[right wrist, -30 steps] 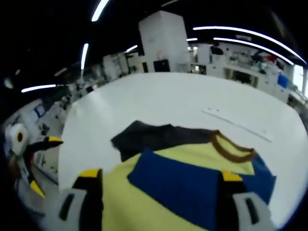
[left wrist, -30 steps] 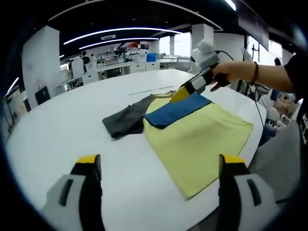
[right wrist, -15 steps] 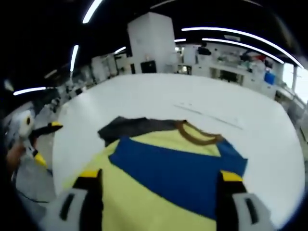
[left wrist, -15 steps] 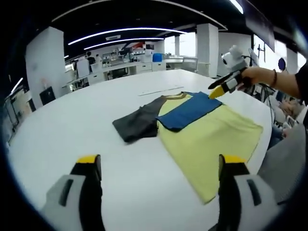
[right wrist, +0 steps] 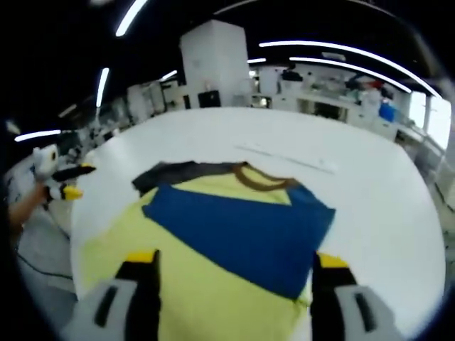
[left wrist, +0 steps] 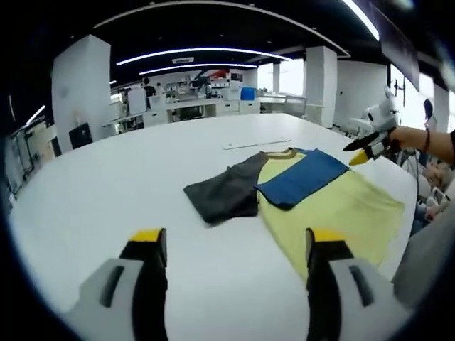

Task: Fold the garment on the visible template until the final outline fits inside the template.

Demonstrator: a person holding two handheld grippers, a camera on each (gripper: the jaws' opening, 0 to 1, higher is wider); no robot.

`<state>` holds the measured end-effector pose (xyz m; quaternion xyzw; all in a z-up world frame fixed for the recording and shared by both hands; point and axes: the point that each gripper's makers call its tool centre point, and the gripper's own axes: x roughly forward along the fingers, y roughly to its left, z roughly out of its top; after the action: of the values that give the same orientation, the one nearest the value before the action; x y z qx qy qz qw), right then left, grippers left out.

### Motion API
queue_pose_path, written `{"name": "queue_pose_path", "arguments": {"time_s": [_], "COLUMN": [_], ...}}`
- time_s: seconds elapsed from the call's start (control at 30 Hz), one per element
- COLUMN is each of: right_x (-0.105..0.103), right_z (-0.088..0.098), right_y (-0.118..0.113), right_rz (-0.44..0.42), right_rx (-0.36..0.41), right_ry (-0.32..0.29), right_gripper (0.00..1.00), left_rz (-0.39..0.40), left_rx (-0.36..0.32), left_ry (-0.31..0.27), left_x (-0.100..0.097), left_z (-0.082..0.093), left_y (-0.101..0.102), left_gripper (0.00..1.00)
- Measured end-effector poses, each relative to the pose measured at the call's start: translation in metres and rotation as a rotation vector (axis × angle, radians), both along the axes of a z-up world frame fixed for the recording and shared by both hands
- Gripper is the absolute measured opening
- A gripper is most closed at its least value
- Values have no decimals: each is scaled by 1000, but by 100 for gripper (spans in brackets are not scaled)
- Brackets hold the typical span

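The pale yellow T-shirt with a brown collar (left wrist: 334, 206) lies flat on the wide white round table (left wrist: 106, 177), its dark grey sleeve (left wrist: 224, 195) spread out to the left and its blue sleeve (left wrist: 302, 177) already folded inward across the chest. The left claw (left wrist: 231, 245) hovers near the table edge, jaws apart and holding nothing. The right claw (right wrist: 231, 266) hangs above the shirt's yellow body, jaws likewise apart and empty. So one sleeve fold looks done; the grey sleeve and the lengthwise folds seem left. No template outline can be made out beneath the shirt
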<state>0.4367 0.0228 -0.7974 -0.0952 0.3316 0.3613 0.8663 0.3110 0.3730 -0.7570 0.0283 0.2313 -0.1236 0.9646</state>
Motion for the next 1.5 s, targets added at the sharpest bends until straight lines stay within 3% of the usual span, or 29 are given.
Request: {"name": "queue_pose_path", "arguments": {"time_s": [0.2, 0.43, 0.57, 0.73, 0.87, 1.23, 1.5], "right_x": [-2, 0, 5, 11, 10, 13, 15], "right_z": [-17, -28, -34, -39, -48, -47, -49], "right_y": [-25, -44, -52, -58, -59, -61, -64], "right_rz": [-40, -77, -90, -140, -149, -167, -188], "right_rx": [-9, -43, -46, -41, -33, -10, -16], "right_ry": [7, -26, -45, -50, -44, -54, -66], "right_gripper": [65, 38, 33, 23, 21, 14, 1], "left_rz": [9, 8, 8, 10, 23, 68, 74], "left_rx": [4, 7, 31, 13, 33, -19, -49], "left_ry": [21, 8, 32, 47, 71, 79, 84], "left_x": [20, 36, 45, 59, 67, 83, 93], "left_z": [-10, -19, -33, -50, -61, -77, -84], "left_y": [15, 12, 12, 16, 25, 28, 25], "left_gripper": [66, 49, 44, 34, 29, 18, 9]}}
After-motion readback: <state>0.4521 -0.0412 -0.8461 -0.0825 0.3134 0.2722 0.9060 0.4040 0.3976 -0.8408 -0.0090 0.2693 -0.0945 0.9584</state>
